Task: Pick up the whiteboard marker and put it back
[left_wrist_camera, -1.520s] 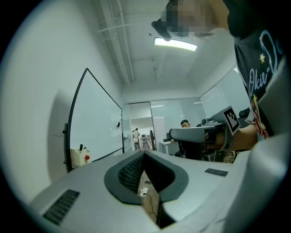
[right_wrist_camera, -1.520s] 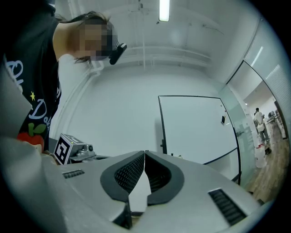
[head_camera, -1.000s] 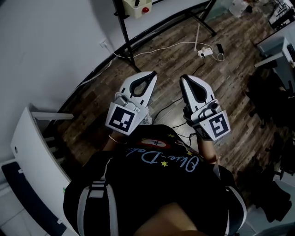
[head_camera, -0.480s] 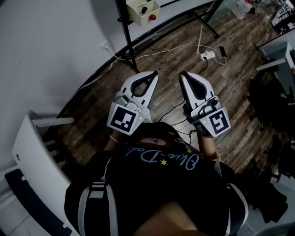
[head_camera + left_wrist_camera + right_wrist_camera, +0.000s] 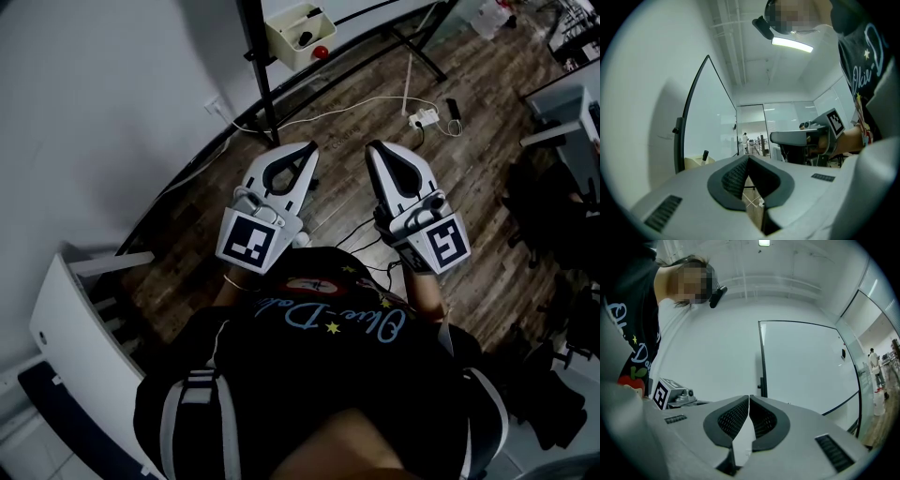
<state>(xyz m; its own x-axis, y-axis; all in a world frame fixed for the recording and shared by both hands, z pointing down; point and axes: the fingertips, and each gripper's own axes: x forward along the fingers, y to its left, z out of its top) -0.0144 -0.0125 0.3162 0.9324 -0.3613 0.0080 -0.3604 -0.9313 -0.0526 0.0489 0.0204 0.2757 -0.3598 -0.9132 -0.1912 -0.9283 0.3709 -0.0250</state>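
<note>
A cream tray [image 5: 298, 28] hangs on the whiteboard stand at the top of the head view, holding a dark marker [image 5: 306, 38] and a red round thing [image 5: 321, 52]. In the left gripper view the tray [image 5: 695, 163] sits at the foot of the whiteboard [image 5: 710, 117], and the black marker [image 5: 705, 155] stands upright in it. My left gripper [image 5: 309, 148] and right gripper [image 5: 372, 148] hang side by side over the wooden floor, well short of the tray. Both are shut with nothing held. The left gripper [image 5: 748, 157] points toward the board; the right gripper [image 5: 749, 397] faces the whiteboard [image 5: 806, 366].
A black stand post [image 5: 258, 66] rises from the floor beside the tray. A power strip [image 5: 424, 115] and white cable lie on the floor ahead. A white unit [image 5: 75, 328] stands at the left and dark chairs [image 5: 553, 206] at the right.
The head view has tipped forward, so the tray with the marker shows more fully at the top. Both grippers stay shut and have barely moved.
</note>
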